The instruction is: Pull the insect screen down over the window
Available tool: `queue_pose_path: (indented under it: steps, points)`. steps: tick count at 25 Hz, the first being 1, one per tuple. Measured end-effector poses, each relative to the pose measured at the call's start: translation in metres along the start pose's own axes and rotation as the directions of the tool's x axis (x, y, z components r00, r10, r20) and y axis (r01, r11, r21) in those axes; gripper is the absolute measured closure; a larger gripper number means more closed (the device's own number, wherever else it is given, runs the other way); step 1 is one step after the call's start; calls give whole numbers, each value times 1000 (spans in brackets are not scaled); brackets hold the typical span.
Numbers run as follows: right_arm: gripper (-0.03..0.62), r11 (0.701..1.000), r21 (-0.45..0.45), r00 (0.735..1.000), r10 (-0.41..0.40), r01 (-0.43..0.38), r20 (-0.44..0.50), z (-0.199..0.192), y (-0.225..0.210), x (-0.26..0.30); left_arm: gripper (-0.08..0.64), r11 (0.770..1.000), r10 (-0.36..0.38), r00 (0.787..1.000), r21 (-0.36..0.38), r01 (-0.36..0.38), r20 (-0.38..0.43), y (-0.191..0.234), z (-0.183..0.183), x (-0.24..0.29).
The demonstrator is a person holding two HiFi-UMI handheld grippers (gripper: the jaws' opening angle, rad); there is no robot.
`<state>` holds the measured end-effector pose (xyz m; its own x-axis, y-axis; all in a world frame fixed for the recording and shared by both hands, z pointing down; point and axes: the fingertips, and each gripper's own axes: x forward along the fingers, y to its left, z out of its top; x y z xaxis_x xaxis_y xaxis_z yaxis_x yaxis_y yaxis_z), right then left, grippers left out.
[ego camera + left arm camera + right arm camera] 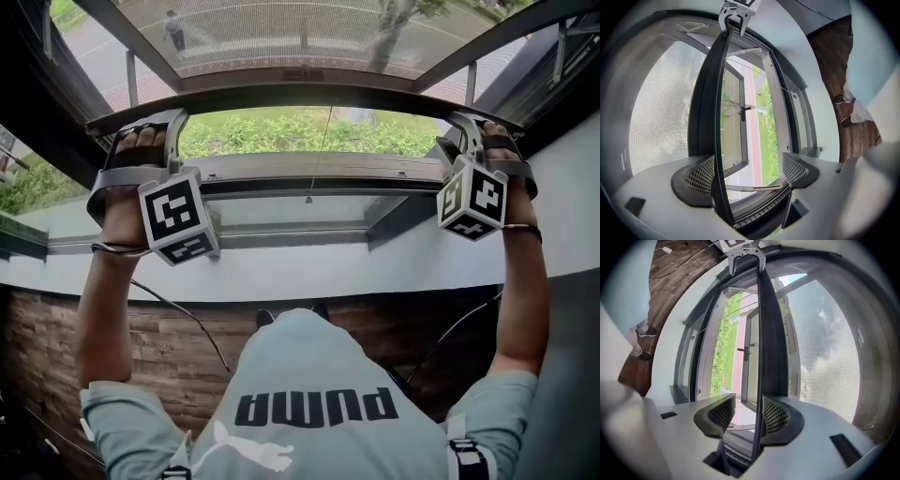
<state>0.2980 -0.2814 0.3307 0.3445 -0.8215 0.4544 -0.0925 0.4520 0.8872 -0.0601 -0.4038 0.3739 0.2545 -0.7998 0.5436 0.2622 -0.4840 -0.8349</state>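
Item: insect screen [281, 28], partly drawn. Pull bar [309, 96] located above open window [300, 169].
Left tool [750, 171]: jaws wide apart, bar laid against one pad only.
Right tool [743, 414]: jaws set narrower, not closed on bar.
Advised: bar kept level, both ends drawn down evenly.

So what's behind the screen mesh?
Through the mesh show a paved path, a person and a tree trunk. The weave blurs finer detail, and the frame hides what lies to either side.
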Motion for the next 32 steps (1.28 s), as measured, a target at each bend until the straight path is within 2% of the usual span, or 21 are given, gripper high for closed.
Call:
queue_pose_path:
  steps: [4,7,12,17,25,32]
  points:
    - [414,999,-11,999,43,-43,-13,2,32,12,120,999,-45,999,-21,45,27,-31,3,13]
    - [414,999,18,999,48,-47,-17,6,48,20,118,998,-48,998,-49,50,46,-45,9,22]
    - [414,999,10,998,49,-49,-29,3,67,34,117,996,-57,997,-65,60,44,-61,15,35]
    - [414,993,-10,993,113,-114,-34,5,109,51,117,990,-134,991,-41,134,20,-104,15,55]
    - [414,992,16,992,122,-121,-40,6,130,70,117,989,-134,991,-69,134,-1,-124,21,73]
    - [414,982,5,981,190,-190,-48,10,171,80,118,982,-177,984,-68,177,0,-161,22,89]
